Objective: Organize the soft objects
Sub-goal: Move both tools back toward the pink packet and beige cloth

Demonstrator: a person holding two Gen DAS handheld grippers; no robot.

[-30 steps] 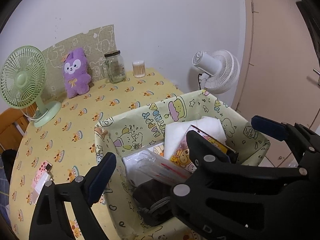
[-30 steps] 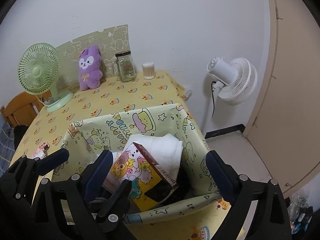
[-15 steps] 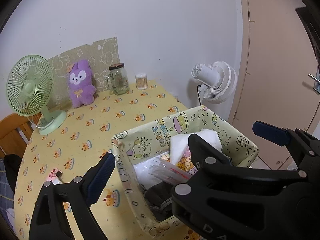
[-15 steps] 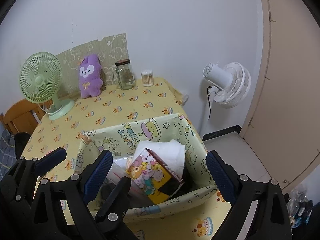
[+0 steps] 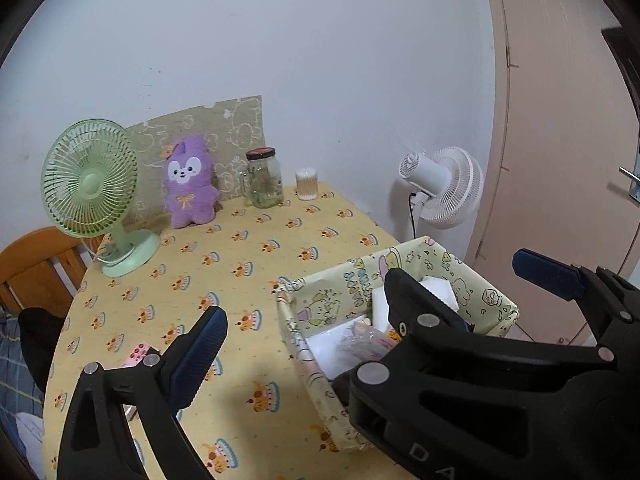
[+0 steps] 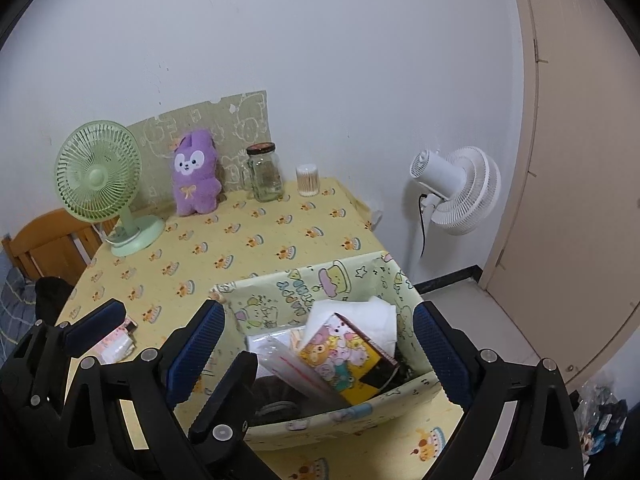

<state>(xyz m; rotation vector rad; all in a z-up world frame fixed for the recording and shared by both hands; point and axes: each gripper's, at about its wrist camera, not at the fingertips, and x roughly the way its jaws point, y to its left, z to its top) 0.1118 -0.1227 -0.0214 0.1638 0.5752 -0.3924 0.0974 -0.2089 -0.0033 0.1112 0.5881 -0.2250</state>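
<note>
- The purple plush rabbit toy (image 6: pixel 195 174) sits upright at the worktop's (image 6: pixel 256 236) far edge, well beyond the yellow cartoon-print fabric basket (image 6: pixel 304 284).
- Above that basket, the left hand-held gripper (image 5: pixel 368 312) and right hand-held gripper (image 6: pixel 316 336) both gape wide, empty.

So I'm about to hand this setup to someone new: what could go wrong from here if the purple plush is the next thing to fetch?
1. The purple plush stands close beside the glass jar, so a wide approach may knock the jar over.
2. The storage box sits near the table's edge and already looks full; pushing more in could shove it off.
3. The green fan stands on the plush's other side and could be clipped by the left gripper, jaws open.
</note>
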